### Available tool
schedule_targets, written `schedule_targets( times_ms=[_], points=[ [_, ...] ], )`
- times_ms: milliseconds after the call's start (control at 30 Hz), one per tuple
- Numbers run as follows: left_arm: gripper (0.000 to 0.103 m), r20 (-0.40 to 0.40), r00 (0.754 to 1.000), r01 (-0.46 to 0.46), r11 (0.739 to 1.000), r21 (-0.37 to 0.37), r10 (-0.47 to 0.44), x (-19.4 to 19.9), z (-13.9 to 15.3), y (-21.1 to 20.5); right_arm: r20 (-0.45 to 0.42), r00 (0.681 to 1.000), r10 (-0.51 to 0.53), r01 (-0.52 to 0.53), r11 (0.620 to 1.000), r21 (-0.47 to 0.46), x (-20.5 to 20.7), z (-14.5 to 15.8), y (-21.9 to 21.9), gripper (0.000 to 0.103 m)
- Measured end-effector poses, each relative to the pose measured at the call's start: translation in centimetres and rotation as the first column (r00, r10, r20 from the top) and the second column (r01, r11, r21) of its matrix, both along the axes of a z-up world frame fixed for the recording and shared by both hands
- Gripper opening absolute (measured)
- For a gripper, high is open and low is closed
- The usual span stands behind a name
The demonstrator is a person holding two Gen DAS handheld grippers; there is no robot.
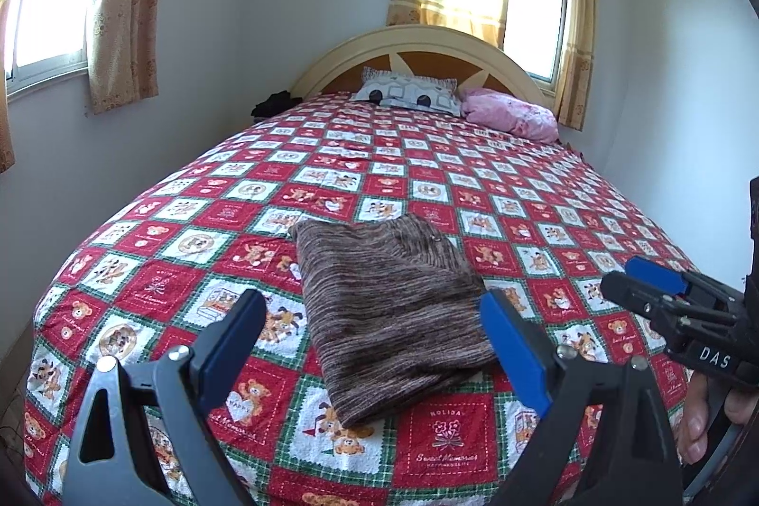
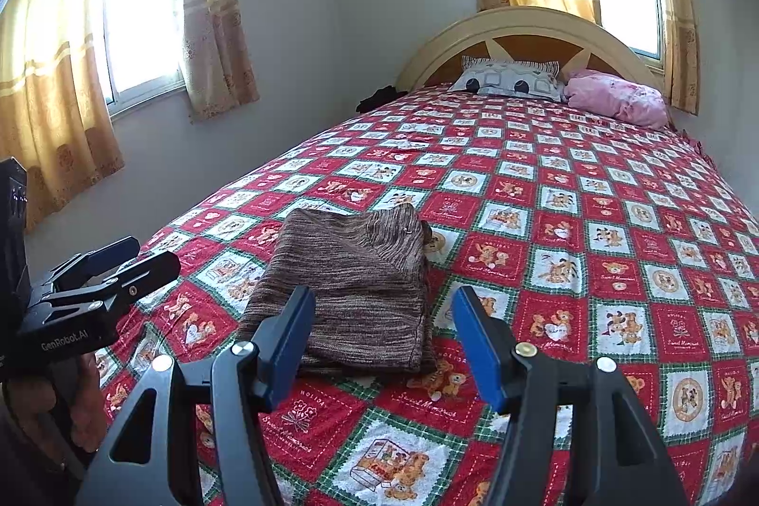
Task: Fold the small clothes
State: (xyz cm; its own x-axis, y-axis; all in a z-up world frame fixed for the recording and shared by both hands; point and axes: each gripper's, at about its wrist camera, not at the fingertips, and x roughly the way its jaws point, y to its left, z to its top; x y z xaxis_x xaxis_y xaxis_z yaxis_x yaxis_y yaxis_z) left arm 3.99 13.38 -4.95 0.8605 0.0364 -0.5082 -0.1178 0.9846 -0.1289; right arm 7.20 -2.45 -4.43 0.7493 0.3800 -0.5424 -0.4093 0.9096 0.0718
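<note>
A brown striped knit garment (image 1: 389, 307) lies folded into a rectangle near the foot of the bed; it also shows in the right wrist view (image 2: 351, 292). My left gripper (image 1: 374, 316) is open and empty, held above the near end of the garment. My right gripper (image 2: 384, 311) is open and empty, also above the garment's near end. The right gripper shows at the right edge of the left wrist view (image 1: 635, 278). The left gripper shows at the left edge of the right wrist view (image 2: 142, 254). Neither touches the cloth.
The bed has a red, white and green checked cover (image 1: 332, 183) with bear prints. A patterned pillow (image 1: 408, 91) and a pink bundle (image 1: 512, 112) lie at the headboard (image 1: 417, 41). A dark item (image 1: 275, 103) sits beside the bed at the far left. Curtained windows stand behind.
</note>
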Motion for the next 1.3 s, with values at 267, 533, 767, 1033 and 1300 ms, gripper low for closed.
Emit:
schedule_targets(
  times_ms=[267, 533, 767, 1033, 1300],
  points=[
    [0.094, -0.004, 1.0, 0.007, 1.0, 0.003, -0.007, 0.1, -0.1, -0.5, 0.007, 1.0, -0.007, 0.007, 1.0, 0.003, -0.2, 0.2, -0.4, 0.061],
    [0.094, -0.005, 1.0, 0.016, 1.0, 0.014, -0.016, 0.3, 0.0, -0.8, 0.014, 1.0, -0.013, 0.013, 1.0, 0.007, -0.2, 0.3, -0.6, 0.061],
    [0.094, -0.008, 1.0, 0.026, 0.999, 0.022, -0.026, 0.4, -0.1, -1.1, 0.018, 1.0, -0.023, 0.022, 1.0, 0.016, -0.3, 0.2, -0.9, 0.061],
    [0.103, 0.006, 1.0, 0.024, 0.998, 0.059, -0.025, 0.2, 0.3, -1.1, 0.025, 0.999, -0.033, 0.032, 0.999, 0.013, -0.3, 0.1, -1.1, 0.061],
    [0.103, 0.031, 0.999, 0.037, 0.995, 0.093, -0.04, -0.2, 1.4, -1.0, 0.042, 0.998, -0.043, 0.042, 0.999, 0.02, -0.7, 0.3, -1.5, 0.062]
  ],
)
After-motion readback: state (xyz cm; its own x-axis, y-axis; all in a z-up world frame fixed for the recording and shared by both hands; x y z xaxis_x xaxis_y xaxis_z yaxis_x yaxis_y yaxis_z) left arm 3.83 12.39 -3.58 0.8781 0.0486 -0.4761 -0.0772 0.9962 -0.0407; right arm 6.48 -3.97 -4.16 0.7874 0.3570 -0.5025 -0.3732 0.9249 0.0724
